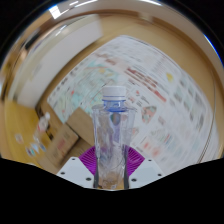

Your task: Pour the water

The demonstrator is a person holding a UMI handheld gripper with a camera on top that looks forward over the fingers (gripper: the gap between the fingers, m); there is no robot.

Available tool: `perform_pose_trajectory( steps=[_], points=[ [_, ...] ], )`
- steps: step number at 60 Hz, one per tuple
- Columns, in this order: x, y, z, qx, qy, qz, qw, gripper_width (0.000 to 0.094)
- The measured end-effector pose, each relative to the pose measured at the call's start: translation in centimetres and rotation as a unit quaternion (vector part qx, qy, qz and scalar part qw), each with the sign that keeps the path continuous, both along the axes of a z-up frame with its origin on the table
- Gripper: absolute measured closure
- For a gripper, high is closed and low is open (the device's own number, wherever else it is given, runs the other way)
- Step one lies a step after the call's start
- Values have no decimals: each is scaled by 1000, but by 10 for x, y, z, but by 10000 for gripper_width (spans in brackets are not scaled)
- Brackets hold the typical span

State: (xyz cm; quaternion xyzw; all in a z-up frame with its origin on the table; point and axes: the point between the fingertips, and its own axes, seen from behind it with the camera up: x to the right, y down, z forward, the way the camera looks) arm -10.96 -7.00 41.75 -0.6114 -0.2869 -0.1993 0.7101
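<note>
- The gripper [111, 172] had its two fingers closed against the lower body of a clear plastic bottle [111, 135], one on either side, so the bottle was clamped between them.
- The purple pads [90, 160] showed on both sides of the bottle's base, pressed up to its wall.
- The bottle stood roughly upright along the fingers' line, with its white cap [114, 97] at the top; a bluish mark showed through the clear wall partway up.
- How much water the bottle held could not be told.
- Beyond the bottle lay a surface covered with sheets of printed paper [160, 90], spread side by side and overlapping.
- To one side of the bottle, near the fingers, sat a brown cardboard box [55, 130] with small items on and beside it, too indistinct to name.
- Past the papers, a wooden tabletop [40, 60] showed in a warm tan colour.
</note>
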Motion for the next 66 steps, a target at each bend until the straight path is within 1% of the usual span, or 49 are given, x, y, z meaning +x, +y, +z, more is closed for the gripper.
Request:
perform_pose_trajectory(
  steps=[5, 6, 9, 14, 15, 20, 24, 32, 44, 45, 46, 47, 51, 54, 61, 65, 66],
  points=[
    [7, -7, 0, -32, 128, 36, 991, 601],
    [-4, -6, -14, -34, 145, 30, 988, 603],
    [11, -5, -34, -71, 195, 39, 977, 602],
    [23, -1, -81, -116, 247, 39, 961, 603],
    [13, -1, -97, -120, 252, 32, 960, 603],
    [23, 6, -147, -156, 265, 38, 951, 602],
    [23, 5, -187, -182, 270, 31, 945, 603],
    [25, 12, -252, -224, 297, 23, 928, 602],
    [27, 6, -326, -267, 303, 1, 915, 600],
    [27, 3, -330, -267, 303, 4, 915, 598],
    [27, 5, -322, -244, 309, 13, 919, 597],
    [29, 4, -326, -245, 305, 9, 920, 595],
    [27, 2, -325, -235, 297, 14, 925, 596],
    [27, 1, -326, -231, 296, 8, 927, 589],
    [27, 3, -326, -234, 303, 3, 924, 470],
    [30, 1, -330, -256, 301, -9, 919, 382],
    [31, -1, -333, -264, 299, -15, 917, 345]
  ],
)
